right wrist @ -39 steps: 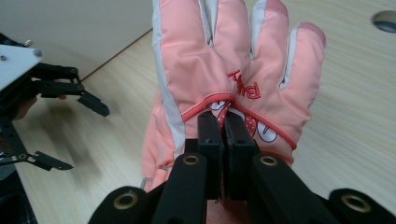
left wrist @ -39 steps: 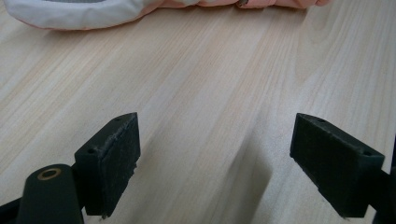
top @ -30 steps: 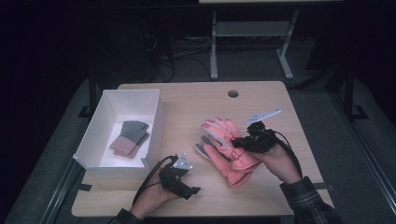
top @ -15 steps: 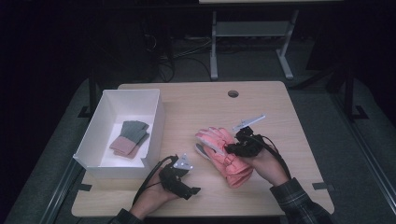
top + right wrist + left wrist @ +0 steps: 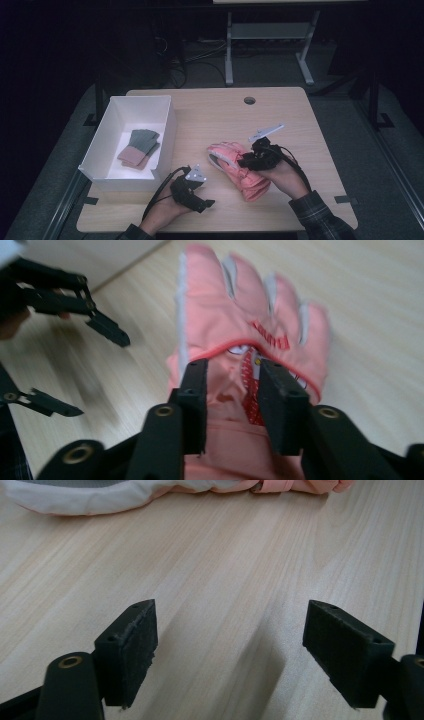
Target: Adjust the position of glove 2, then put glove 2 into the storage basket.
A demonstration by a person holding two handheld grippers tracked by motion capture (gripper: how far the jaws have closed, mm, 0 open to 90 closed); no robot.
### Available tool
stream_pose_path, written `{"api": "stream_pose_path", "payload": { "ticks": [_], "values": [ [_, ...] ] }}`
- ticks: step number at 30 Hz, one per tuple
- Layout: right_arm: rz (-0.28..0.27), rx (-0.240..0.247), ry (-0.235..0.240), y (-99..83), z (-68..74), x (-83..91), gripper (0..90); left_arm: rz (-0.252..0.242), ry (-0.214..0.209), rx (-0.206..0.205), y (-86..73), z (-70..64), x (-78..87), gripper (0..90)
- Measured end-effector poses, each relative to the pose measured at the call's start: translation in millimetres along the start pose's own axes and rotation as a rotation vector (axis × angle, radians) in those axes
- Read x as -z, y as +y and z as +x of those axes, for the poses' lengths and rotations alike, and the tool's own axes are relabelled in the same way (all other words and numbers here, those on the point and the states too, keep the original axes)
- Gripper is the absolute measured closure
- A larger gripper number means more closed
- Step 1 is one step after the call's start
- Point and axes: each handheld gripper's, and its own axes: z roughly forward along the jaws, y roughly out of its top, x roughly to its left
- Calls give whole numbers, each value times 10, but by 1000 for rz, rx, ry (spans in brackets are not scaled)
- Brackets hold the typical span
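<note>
The right gripper [image 5: 231,405] pinches a fold of the pink glove [image 5: 239,170], apparently to lift it; the left gripper [image 5: 240,655] waits wide open, empty, beside the white box [image 5: 107,170].

One pink glove [image 5: 239,169], one white box [image 5: 165,131], one grey-and-pink glove pair [image 5: 139,148], two claws.

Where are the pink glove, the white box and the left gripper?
pink glove [image 5: 245,176], high view, its back.
white box [image 5: 170,131], high view, right wall.
left gripper [image 5: 227,652], left gripper view, between its open jaws.
</note>
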Motion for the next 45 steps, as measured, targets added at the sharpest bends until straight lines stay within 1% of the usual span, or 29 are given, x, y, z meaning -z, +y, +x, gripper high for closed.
{"api": "stream_pose_path", "payload": {
  "ticks": [1,3,4,7,8,10,11,13,14,15,17,18,19,20,22,24,26,28,29,31,33,34,35,37,40,41,42,44,45],
  "values": [
    [-15,0,-1,7,-6,46,628,12,5,-15,3,14,17,239],
    [-51,3,-2,7,-25,139,642,-15,-5,22,6,6,27,307],
    [-81,12,0,-3,-44,184,655,-19,-12,28,10,14,41,337],
    [-134,21,-19,-67,-147,314,756,-40,-23,38,33,16,72,511],
    [-149,16,-25,-86,-171,339,807,-40,-28,31,45,18,85,585],
    [-163,20,-49,-148,-251,404,892,-56,-36,41,70,14,93,714],
    [-168,22,-62,-185,-291,430,900,-65,-42,55,82,10,90,792],
    [-162,29,-85,-277,-378,455,900,-64,-30,54,112,18,91,886],
    [-162,29,-85,-277,-378,455,900,-64,-30,54,112,18,91,897],
    [-163,38,-102,-407,-471,459,900,-63,-22,57,133,34,83,897],
    [-145,35,-100,-526,-537,433,900,-52,-2,66,191,83,55,898],
    [-145,35,-100,-526,-537,433,900,-52,-2,66,191,83,55,898],
    [-116,47,-111,-629,-589,396,900,-54,-2,74,237,116,12,898],
    [-111,44,-108,-663,-600,388,900,-51,4,77,259,129,-12,897],
    [-100,39,-90,-742,-651,374,900,-44,9,75,298,163,-56,898],
    [-94,29,-78,-821,-691,346,900,-52,14,96,339,182,-108,898],
    [-84,14,-51,-887,-719,305,900,-51,21,99,384,214,-143,897],
    [-79,17,-24,-935,-733,247,900,-50,28,102,431,246,-180,897],
    [-65,11,-20,-947,-726,215,900,-57,30,108,453,257,-204,897],
    [-40,22,-15,-954,-724,147,900,-55,30,107,494,280,-244,897],
    [-33,32,0,-955,-719,83,900,-62,27,116,529,280,-291,897],
    [-26,30,9,-953,-704,66,900,-55,29,107,551,283,-312,897],
    [-24,48,16,-954,-692,44,900,-57,29,108,561,282,-324,897],
    [-19,47,22,-953,-676,37,900,-63,27,113,574,281,-347,897],
    [-15,54,58,-970,-610,10,900,-60,32,106,603,297,-391,898],
    [-14,62,61,-975,-602,2,900,-68,32,118,608,297,-406,898],
    [-9,59,69,-981,-586,-6,900,-62,29,109,614,313,-408,897],
    [-10,67,72,-988,-578,-12,900,-63,29,110,621,319,-413,898],
    [-11,70,80,-993,-561,-13,900,-76,25,120,630,329,-427,898]
  ]
}}
